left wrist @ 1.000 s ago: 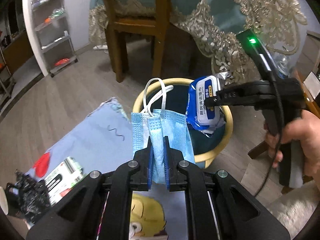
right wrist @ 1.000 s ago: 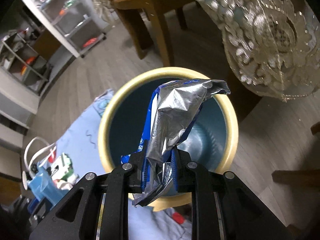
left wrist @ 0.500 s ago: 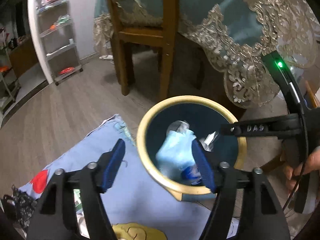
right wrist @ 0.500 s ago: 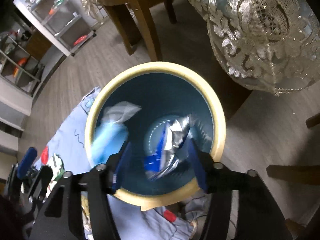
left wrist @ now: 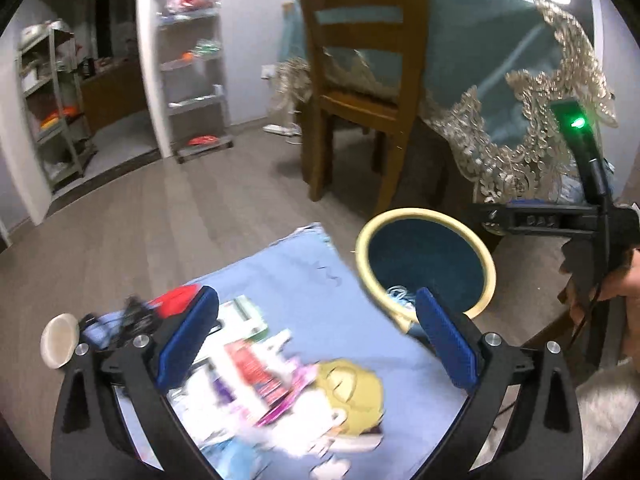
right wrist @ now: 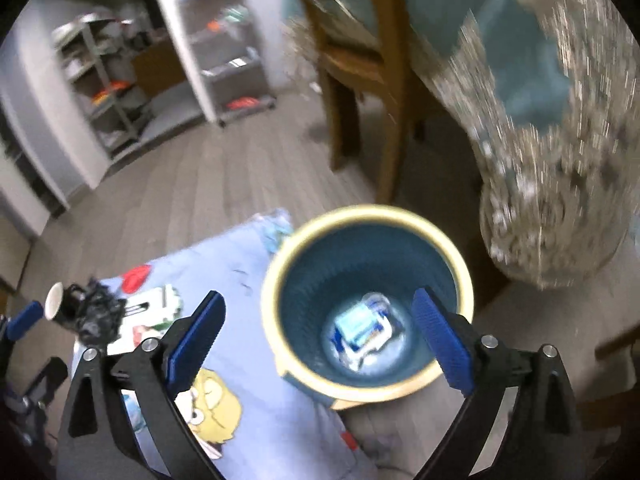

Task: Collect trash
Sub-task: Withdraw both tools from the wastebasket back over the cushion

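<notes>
The yellow-rimmed teal bin (right wrist: 360, 212) stands on the floor by a blue cartoon mat (left wrist: 320, 280). A blue-and-white wipes packet (right wrist: 360, 332) and a pale blue mask lie at its bottom; the mask's white loops (left wrist: 400, 294) show over the rim. My right gripper (right wrist: 318, 304) hovers above the bin, jaws opening wide with nothing between them. My left gripper (left wrist: 316, 308) hangs over the mat, jaws also opening and empty. On the mat lie a green-white carton (left wrist: 248, 320), a red-white packet (left wrist: 256, 376), a black crumpled wrapper (right wrist: 96, 316) and a paper cup (right wrist: 56, 306).
A wooden chair (left wrist: 360, 100) and a table under a teal lace-edged cloth (left wrist: 540, 140) stand right behind the bin. White shelf racks (left wrist: 192, 80) line the far wall. Wood floor (left wrist: 180, 208) stretches to the left of the mat. A hand (left wrist: 624, 284) shows at the right edge.
Both grippers opened: the mask and the wipes packet dropped into the bin. Both grippers then rose and drew back, the left one swinging over the mat.
</notes>
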Demonstrator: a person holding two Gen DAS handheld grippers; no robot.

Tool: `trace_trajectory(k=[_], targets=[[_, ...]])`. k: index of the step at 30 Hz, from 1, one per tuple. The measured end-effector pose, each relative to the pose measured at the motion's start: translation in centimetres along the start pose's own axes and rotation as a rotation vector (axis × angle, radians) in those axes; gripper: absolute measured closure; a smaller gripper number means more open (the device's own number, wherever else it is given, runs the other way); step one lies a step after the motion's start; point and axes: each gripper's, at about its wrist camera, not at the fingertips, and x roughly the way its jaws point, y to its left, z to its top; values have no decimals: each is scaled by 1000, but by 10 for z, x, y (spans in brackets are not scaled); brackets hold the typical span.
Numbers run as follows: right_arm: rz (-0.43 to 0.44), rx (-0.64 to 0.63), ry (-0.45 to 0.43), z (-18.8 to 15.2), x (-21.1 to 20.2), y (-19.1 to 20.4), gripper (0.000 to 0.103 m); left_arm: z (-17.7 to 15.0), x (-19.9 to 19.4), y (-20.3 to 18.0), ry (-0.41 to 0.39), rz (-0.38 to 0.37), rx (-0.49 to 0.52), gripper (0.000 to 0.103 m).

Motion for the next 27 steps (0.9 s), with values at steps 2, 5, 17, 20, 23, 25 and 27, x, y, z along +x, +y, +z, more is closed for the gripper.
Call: trace_trajectory(k=[2,5,17,20,23,25,27], targets=[[25,-42,-70,-3,-21,18,6,-12,-22,16,-2,35,-9,6],[25,-88,-157,-10,-47,40,6,-29,-50,37,-3,73,-28,6],[20,-261,-326,-59,-101,115,5,-97,-116,96,-24,177,-158,6],[37,-287,-303,-75,-98,130,5,-110,-116,103,-8,210,-165,6],[66,-257,-252,-89,-88,139,5,-120,-113,112,9,234,-178,6],[83,-243,-213,-99,-78,143,5,-126,-112,117,10,248,-172,6],[94,-257,-196,-105,-72,150,5,-131,-112,118,2,260,-150,6]])
